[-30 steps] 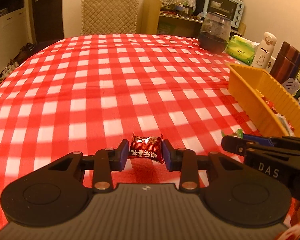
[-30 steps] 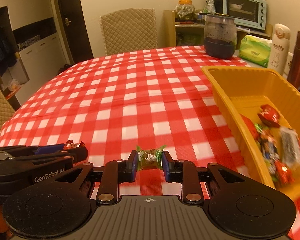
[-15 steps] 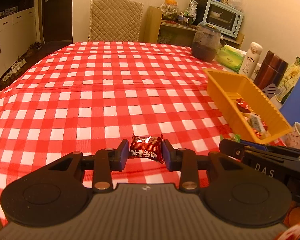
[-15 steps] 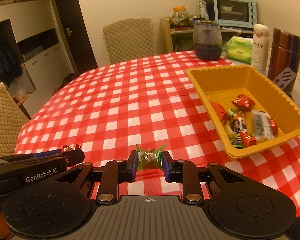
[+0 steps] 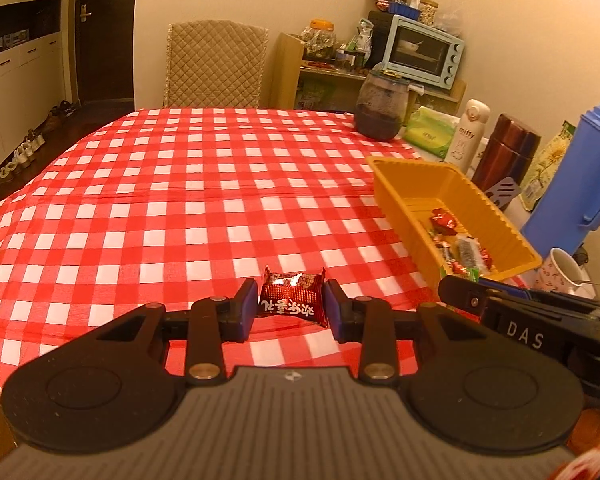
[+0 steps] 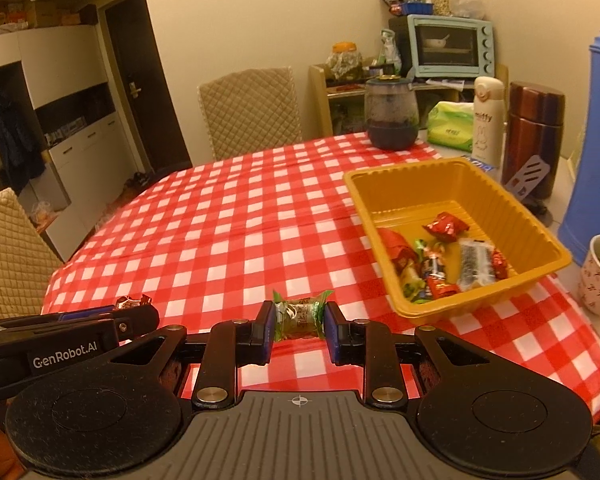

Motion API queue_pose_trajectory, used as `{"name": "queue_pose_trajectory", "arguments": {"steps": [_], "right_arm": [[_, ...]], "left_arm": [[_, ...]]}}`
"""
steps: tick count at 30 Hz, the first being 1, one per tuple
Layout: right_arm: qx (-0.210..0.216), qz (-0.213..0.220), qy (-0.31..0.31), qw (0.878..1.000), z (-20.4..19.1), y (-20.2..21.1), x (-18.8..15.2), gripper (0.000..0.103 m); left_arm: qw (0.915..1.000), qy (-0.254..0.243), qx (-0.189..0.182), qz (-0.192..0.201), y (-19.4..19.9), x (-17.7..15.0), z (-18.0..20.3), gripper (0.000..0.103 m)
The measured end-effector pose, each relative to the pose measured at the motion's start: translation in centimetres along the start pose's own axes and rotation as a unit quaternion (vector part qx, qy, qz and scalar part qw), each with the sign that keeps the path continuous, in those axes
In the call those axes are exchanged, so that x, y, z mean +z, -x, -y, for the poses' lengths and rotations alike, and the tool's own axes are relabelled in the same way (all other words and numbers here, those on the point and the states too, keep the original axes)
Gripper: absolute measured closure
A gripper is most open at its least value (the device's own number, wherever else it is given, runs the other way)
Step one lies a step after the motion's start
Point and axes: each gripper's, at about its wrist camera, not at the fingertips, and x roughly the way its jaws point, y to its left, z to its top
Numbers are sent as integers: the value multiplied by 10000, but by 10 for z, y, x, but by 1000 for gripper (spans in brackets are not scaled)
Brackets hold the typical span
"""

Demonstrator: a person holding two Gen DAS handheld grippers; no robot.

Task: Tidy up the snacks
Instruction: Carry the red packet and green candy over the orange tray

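Both grippers are loaded and mid-carry, up off the checkered tablecloth point(image 5: 188, 208). The left gripper point(image 5: 291, 307) is clamped on a dark red snack packet point(image 5: 292, 298), and the right gripper point(image 6: 299, 320) pinches a green-wrapped candy point(image 6: 300, 314). The yellow tray point(image 6: 384, 184), already holding a few sweets, sits to the right. I'd say the next move is swinging over it and letting go.

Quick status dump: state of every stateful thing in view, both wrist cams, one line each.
left gripper: shut on red snack packet, held above the table
right gripper: shut on green candy, held above the table
yellow tray: partly filled, several wrapped snacks at its near end
toaster oven: door closed, bowl inside
glass jar: lid on, dark contents
mug: upright, liquid inside
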Motion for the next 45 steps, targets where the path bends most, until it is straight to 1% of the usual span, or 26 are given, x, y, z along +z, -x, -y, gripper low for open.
{"name": "queue_pose_trajectory", "arguments": {"steps": [10, 20, 30, 45], "right_arm": [[-109, 112, -86, 9998, 11, 18, 2, 77], [-338, 126, -233, 9991, 30, 27, 5, 77], [-665, 194, -494, 9964, 65, 38, 7, 77], [-1048, 264, -894, 9901, 113, 49, 14, 77]], "left_arm": [[9999, -31, -124, 67, 11, 1, 13, 71], [9993, -94, -339, 79, 11, 7, 31, 71], [9976, -310, -625, 39, 3, 13, 63, 71], [9918, -715, -1056, 0, -14, 24, 118, 71]]}}
